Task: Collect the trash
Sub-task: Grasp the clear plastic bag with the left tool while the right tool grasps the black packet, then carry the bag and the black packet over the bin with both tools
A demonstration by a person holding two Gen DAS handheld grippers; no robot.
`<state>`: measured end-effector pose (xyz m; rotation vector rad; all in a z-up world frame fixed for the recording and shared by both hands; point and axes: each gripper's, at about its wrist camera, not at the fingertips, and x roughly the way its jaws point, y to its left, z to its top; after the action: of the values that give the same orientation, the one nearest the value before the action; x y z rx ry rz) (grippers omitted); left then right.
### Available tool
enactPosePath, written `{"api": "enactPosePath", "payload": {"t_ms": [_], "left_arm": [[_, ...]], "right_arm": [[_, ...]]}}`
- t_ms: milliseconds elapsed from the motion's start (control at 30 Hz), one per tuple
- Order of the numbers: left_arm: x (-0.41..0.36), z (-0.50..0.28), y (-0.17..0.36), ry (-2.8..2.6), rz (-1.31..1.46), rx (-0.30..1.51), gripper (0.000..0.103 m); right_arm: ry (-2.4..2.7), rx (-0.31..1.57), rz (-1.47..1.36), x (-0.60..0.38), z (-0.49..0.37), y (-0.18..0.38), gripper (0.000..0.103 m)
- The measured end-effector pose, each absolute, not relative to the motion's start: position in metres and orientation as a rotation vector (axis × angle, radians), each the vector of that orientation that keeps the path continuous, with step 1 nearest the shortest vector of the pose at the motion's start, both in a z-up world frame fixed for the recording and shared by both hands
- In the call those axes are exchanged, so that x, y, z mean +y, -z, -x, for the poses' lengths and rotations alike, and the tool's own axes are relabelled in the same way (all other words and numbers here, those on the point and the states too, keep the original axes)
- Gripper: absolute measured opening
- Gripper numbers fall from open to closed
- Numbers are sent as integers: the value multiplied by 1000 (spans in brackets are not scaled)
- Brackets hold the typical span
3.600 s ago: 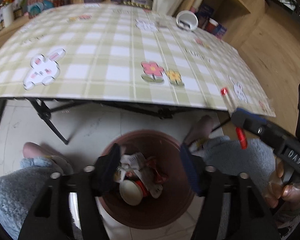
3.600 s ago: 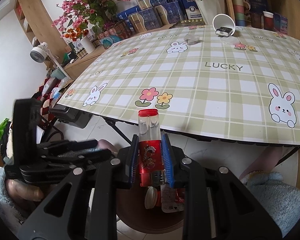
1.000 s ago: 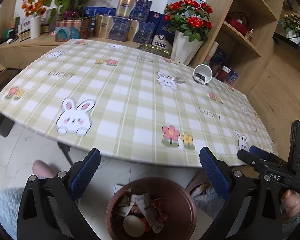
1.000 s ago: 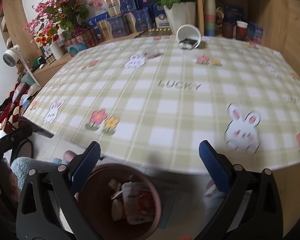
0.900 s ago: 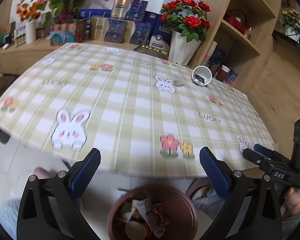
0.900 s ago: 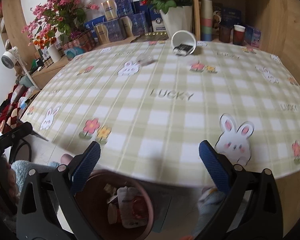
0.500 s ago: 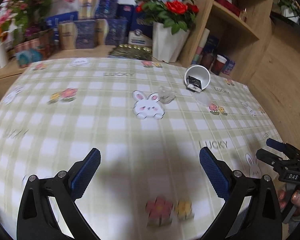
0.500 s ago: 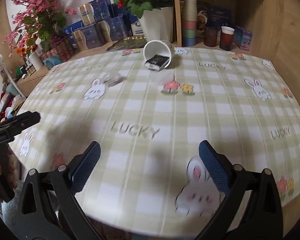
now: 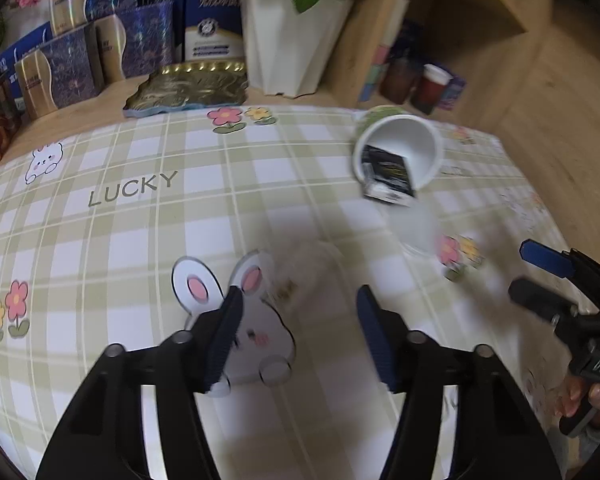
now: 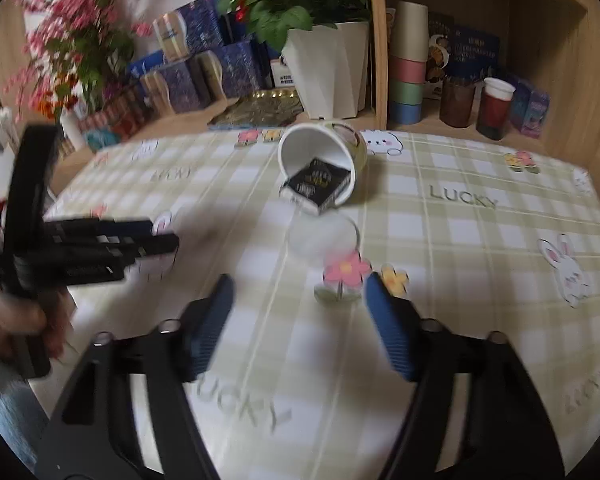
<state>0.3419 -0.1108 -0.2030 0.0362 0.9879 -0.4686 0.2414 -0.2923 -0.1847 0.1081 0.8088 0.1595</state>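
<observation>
Beyond both closing, empty grippers, left [image 9: 298, 334] and right [image 10: 298, 320], lies a tipped cup [image 10: 324, 160].

Left gripper [image 9: 296, 320] angled down, jaws closing w/ nothing gripped between pads. Right gripper [image 10: 300, 308] also tilted down, jaws closing, nothing held. A hand [image 10: 8, 324] grips the left tool's handle; fingers [image 9: 592, 396] wrap the right's.

Black hand-held gripper [image 9: 298, 334], blue ribbed pads [image 9: 224, 336], silver screws, grey sleeve [image 10: 4, 412]

White paper cup [image 10: 324, 156] tipped sideways on table, black packet [image 10: 316, 188] sticking out.
</observation>
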Motion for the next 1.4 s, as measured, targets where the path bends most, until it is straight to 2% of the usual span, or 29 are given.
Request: {"api": "enactPosePath", "payload": {"t_ms": [100,167,200,333,633,700,833,900,1133,1400], "left_arm": [[-112,-360,209,457,17,1017,49],[-113,-366,215,459,35,1036,43],[-115,-366,218,460,31,1044,36],[-117,-364,223,467,1,1046,27],[-115,-362,225,490,-7,1041,25],[-114,-361,225,490,-9,1038,24],[-112,-357,225,485,0,1043,22],[-110,-353,224,484,5,1049,21],[-94,-327,224,486,27,1077,18],[-50,-263,212,447,88,1050,15]], "right_arm": [[-158,815,-174,-298,-272,189,56],[-151,813,-210,-297,-291,192,56],[-147,812,-218,-296,-299,193,56],[-105,817,-204,-284,-331,200,55],[64,876,-262,-273,-380,223,57],[85,907,-259,-272,-383,228,54],[49,918,-209,-261,-372,225,41],[11,925,-200,-257,-361,223,38],[-97,950,-260,-251,-308,220,35],[-162,840,-295,-245,-239,190,35]]}}
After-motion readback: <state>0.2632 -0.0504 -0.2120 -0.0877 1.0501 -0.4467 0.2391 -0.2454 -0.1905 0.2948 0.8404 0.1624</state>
